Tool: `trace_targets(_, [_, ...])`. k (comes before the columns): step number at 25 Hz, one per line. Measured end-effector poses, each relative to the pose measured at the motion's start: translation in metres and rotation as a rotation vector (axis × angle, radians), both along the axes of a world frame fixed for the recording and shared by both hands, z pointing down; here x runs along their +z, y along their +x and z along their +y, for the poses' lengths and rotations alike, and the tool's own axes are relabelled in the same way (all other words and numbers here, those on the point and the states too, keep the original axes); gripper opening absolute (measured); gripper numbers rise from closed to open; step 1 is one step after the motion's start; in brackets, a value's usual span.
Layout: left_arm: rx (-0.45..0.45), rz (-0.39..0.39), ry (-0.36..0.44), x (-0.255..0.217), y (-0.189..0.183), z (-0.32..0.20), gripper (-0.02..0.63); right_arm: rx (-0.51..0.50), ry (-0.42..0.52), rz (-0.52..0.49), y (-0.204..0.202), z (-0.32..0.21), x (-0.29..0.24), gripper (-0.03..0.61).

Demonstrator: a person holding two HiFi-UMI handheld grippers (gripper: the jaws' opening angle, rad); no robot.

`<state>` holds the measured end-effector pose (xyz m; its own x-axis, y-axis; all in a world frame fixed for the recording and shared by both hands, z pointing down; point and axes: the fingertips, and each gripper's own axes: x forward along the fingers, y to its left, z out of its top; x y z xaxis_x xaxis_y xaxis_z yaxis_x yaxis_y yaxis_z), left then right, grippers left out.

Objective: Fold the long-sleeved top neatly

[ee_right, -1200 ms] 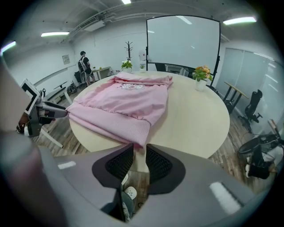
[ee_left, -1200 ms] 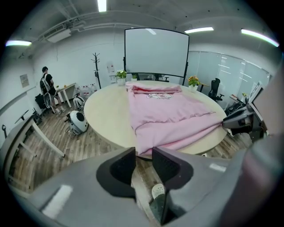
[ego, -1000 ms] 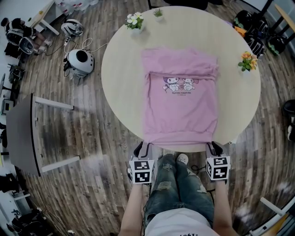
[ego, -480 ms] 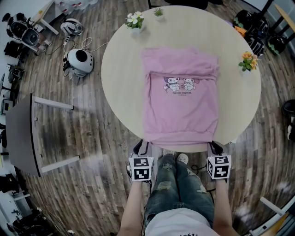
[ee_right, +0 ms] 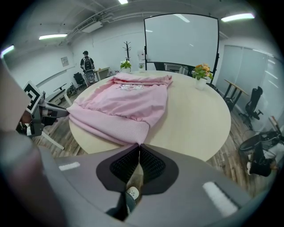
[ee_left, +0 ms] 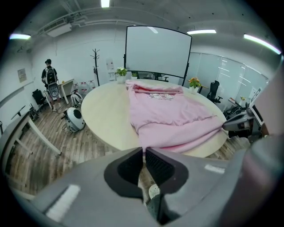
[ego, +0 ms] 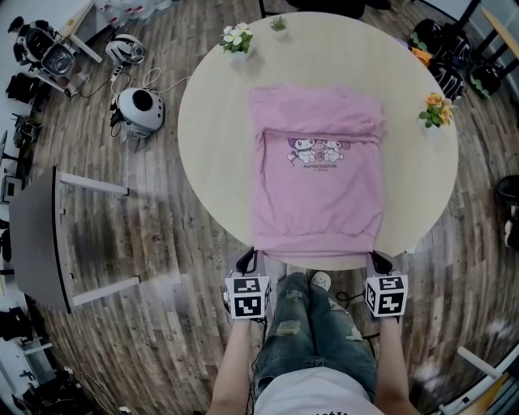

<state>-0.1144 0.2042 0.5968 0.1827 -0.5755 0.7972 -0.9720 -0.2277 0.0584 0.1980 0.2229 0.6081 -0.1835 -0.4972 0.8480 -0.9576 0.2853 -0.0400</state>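
Note:
A pink long-sleeved top (ego: 316, 170) with a cartoon print lies flat on the round beige table (ego: 211, 130). Its sleeves are folded in and its hem reaches the near edge. My left gripper (ego: 247, 258) is at the hem's left corner. In the left gripper view the top (ee_left: 168, 111) runs into the tips of the left gripper (ee_left: 143, 150), whose jaws are pinched on it. My right gripper (ego: 375, 258) is at the hem's right corner. Its jaws have just been closing, and the right gripper (ee_right: 139, 145) now grips the ribbed corner of the top (ee_right: 124, 102).
Small flower pots stand near the table's rim: white flowers (ego: 236, 36), a green plant (ego: 278, 22) and orange flowers (ego: 435, 107). A white round device (ego: 139, 107) sits on the wood floor, with a grey table (ego: 40, 235) at left. The person's legs (ego: 308, 332) are between the grippers.
Both grippers stay at the hem corners. The hem's near edge has drawn slightly up and straighter between them.

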Motion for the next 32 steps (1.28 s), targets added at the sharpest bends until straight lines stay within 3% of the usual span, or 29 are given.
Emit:
trace_targets(11, [0.072, -0.067, -0.030, -0.017, -0.004, 0.025, 0.026, -0.098, -0.044, 0.056, 0.005, 0.027, -0.019, 0.034])
trace_targets(19, [0.067, -0.070, -0.023, -0.034, -0.009, 0.040, 0.026, -0.114, -0.066, 0.046, 0.000, 0.051, -0.029, 0.034])
trace_targets(32, [0.091, -0.068, 0.124, -0.101, -0.006, -0.042, 0.026, -0.057, 0.100, 0.038, 0.004, -0.031, -0.095, 0.032])
